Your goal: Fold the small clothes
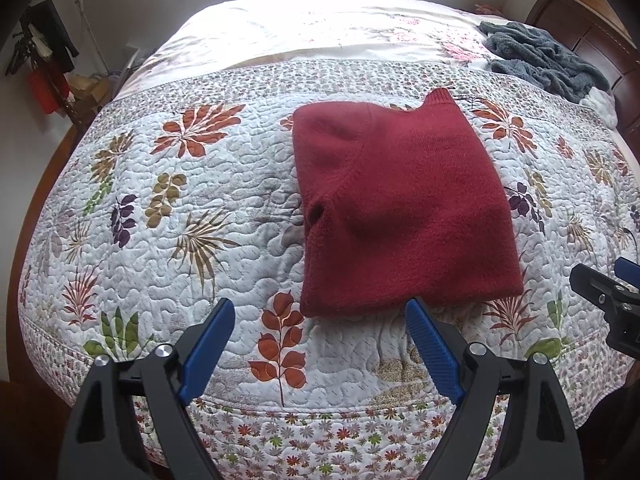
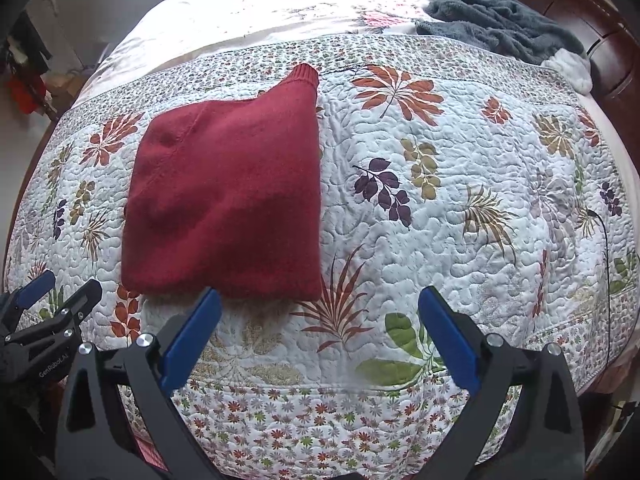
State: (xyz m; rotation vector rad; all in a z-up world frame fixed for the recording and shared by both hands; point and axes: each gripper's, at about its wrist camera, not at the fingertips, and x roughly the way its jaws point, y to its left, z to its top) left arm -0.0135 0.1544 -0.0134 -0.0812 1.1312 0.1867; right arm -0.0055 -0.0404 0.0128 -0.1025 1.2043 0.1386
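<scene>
Sweater point(image 1: 400, 208): red knit, folded to a compact rectangle, lying flat on the quilt point(image 1: 180, 240) near the foot edge of the bed; ribbed cuff or hem poking out at the far corner.
Left tongs point(image 1: 320, 312): released, blue fingers point(image 1: 208, 348) spread wide, hovering just short of the near edge, holding nothing.
Right tongs point(image 2: 320, 304): likewise spread and empty, poised off the near right corner of the sweater.
Step in hand (judged): either one more fold, near edge over far, or a final tidy; cannot tell which from here.
Grip advice: pinch both near corners at once, catching every layer, not the top one alone.
Lift advice: raise low and level, both sides together, to keep the inner layers from sliding.
Placement advice: lay the near edge square to the far edge, tucking that stray ribbed corner under.
Handling (judged): thick, soft knit, likely to spring back; press along the crease before letting go.
Risk: loose pocket at the left edge, where a sleeve seems tucked, may gape open.
Elsewhere: grey fleece blanket point(image 2: 500, 20) crumpled by the headboard, well apart.
</scene>
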